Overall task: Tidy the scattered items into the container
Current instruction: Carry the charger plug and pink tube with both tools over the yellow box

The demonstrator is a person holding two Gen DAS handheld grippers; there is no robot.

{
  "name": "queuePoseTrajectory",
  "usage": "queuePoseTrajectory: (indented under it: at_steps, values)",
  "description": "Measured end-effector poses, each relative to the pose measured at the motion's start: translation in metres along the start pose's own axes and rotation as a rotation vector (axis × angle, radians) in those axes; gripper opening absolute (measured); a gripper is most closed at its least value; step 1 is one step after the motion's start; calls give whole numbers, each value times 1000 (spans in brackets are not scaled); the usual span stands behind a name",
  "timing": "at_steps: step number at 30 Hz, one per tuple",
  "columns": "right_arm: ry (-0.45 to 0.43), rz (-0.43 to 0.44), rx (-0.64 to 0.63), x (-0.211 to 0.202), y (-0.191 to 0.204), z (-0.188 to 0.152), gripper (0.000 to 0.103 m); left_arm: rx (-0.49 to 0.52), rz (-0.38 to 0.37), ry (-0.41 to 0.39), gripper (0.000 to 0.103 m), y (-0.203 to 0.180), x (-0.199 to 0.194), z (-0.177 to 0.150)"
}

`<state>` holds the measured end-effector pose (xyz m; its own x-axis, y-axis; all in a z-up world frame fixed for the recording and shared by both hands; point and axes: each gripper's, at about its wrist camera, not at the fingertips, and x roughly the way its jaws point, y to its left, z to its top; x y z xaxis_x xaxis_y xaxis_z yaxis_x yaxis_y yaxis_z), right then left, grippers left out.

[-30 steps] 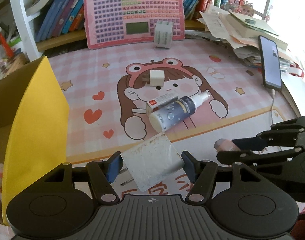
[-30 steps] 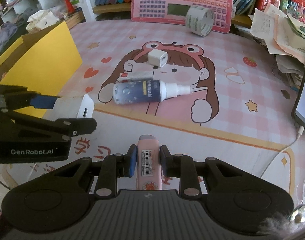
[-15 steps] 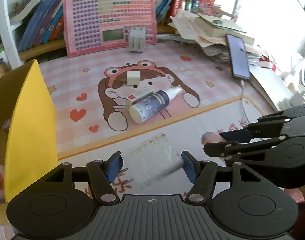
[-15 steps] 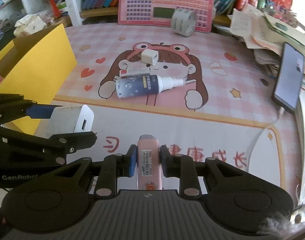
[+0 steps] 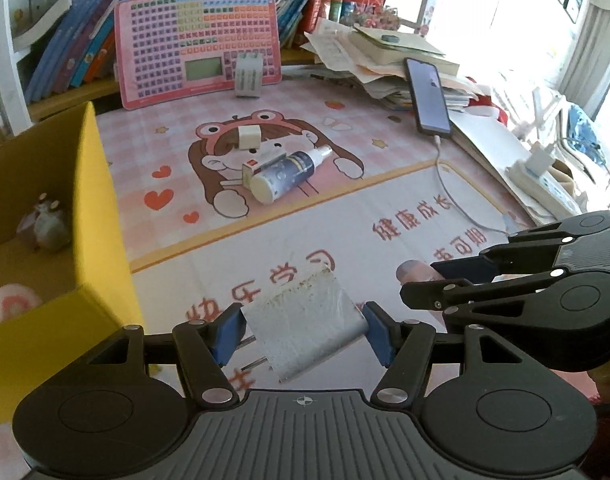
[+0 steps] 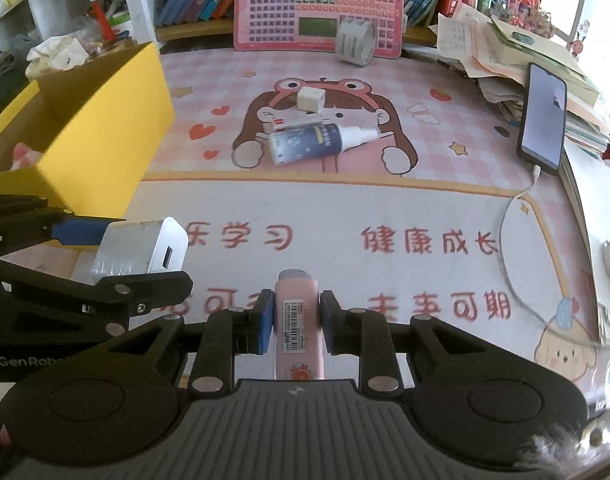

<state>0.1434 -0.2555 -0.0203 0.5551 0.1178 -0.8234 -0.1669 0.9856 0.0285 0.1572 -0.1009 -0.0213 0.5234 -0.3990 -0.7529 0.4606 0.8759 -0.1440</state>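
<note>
**A:** What surrounds the two grippers?

**B:** A cluttered study desk under a pink cartoon mat (image 5: 385, 216), with bookshelves at the back. Ahead of the left gripper (image 5: 303, 334) and to its left stands a yellow cardboard box (image 5: 101, 216), open at the top, with a few small toys already inside. That is most likely the container.

**B:** Each one carries something?

**A:** Yes. The left gripper's blue pads press both sides of a scuffed white charger block (image 5: 305, 320), prongs pointing back toward the tool. The right gripper (image 6: 295, 320), just to the left one's right, is narrowed onto a slim pink tube (image 6: 297, 320), held upright along the fingers. Both grips look made for carrying to the box.

**B:** What remains on the mat?

**A:** Well ahead of both tools lie a dark blue spray bottle (image 6: 305, 144) on its side, touching a small red-and-white carton (image 6: 297, 121), and just beyond them a little white cube plug (image 6: 311, 98). Farthest away, a tape roll (image 6: 355, 42) leans against a pink keyboard toy (image 6: 317, 4).
</note>
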Motion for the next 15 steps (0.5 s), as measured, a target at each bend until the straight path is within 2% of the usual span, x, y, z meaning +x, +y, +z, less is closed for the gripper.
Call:
queuePoseTrajectory:
  at_steps: [9,12,15]
  values:
    - [-8,21,-36,-15,44,-22,23,-52,-20,-14,64,19,-38,-37]
    - [-8,41,-84,-17,68,-28,23,-101,-6,-17,64,32,-51,-53]
    - [-2,77,-147,-17,93,-33,23,-162,55,-36,64,45,-65,-69]
